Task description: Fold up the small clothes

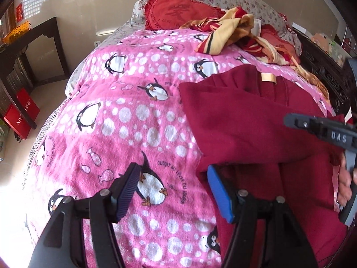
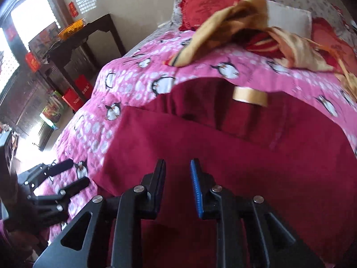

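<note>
Progress: the dark red fleece garment [image 1: 252, 120] lies on the pink penguin-print blanket [image 1: 125, 120], partly folded. One flap is already turned over the body, its straight edge running diagonally across the cloth. The near portion is loose and rumpled, so I judge at least one more fold plus flattening is left.

Orientation: neckline with the small cream satin label [image 2: 249, 96] points away from the cameras, toward the red ruffled cushion [image 1: 171, 11] at the bed head. Long axis runs head-to-foot along the bed, as far as the fisheye allows.

Tools: left gripper [image 1: 173, 192] is wide apart and holds nothing; one finger is over bare blanket, the blue-padded one at the garment's left edge. Right gripper [image 2: 177, 186] is above the garment's near half with a moderate gap and nothing between the pads; contact with cloth cannot be judged.

Other: a crumpled yellow-and-red striped cloth [image 1: 225, 33] lies beyond the garment, well apart, untouched
</note>
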`<state>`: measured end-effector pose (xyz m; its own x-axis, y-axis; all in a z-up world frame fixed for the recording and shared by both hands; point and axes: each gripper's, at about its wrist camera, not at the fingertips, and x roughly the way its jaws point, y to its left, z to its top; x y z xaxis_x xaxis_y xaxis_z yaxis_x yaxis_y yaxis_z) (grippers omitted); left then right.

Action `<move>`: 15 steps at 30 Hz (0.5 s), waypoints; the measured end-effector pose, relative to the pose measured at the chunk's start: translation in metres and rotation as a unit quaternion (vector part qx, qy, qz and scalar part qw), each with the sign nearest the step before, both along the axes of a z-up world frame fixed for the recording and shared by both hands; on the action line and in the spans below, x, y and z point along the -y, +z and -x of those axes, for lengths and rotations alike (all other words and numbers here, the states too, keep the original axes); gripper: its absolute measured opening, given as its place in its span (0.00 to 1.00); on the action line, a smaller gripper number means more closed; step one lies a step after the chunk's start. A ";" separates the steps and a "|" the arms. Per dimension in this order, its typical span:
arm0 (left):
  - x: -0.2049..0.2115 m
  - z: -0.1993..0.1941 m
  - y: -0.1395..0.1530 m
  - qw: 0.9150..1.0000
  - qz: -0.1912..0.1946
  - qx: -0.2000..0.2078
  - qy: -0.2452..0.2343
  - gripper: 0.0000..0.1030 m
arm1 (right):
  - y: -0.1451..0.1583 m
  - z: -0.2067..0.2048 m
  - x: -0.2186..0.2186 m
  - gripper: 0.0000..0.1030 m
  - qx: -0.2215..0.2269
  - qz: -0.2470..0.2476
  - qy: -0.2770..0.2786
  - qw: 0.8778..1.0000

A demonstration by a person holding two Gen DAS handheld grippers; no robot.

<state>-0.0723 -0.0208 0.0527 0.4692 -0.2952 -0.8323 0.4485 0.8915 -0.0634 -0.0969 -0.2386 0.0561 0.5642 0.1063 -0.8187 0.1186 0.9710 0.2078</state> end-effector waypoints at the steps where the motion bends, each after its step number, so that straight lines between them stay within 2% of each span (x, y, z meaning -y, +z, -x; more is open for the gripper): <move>1: 0.002 0.000 0.003 1.000 0.002 0.002 0.001 0.68 | -0.004 0.013 0.012 0.16 -0.006 0.005 -0.021 1.000; 6: 0.018 -0.001 0.017 0.999 0.034 0.010 -0.001 0.83 | -0.020 0.058 0.059 0.16 -0.029 0.033 -0.110 0.993; 9: 0.036 -0.001 0.018 0.998 0.053 0.010 -0.017 0.87 | -0.021 0.078 0.080 0.16 -0.023 0.043 -0.152 0.987; 12: 0.058 -0.005 0.005 0.999 0.034 0.001 -0.028 0.87 | -0.028 0.086 0.094 0.16 -0.032 0.046 -0.185 0.981; 15: 0.075 -0.011 -0.019 0.999 0.002 -0.024 -0.035 0.87 | -0.042 0.085 0.104 0.16 -0.037 0.031 -0.187 0.981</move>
<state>-0.0618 -0.0957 0.0336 0.4071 -0.3287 -0.8522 0.5066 0.8576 -0.0888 -0.1816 -0.3427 0.0137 0.4926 -0.1484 -0.8575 0.4818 0.8671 0.1267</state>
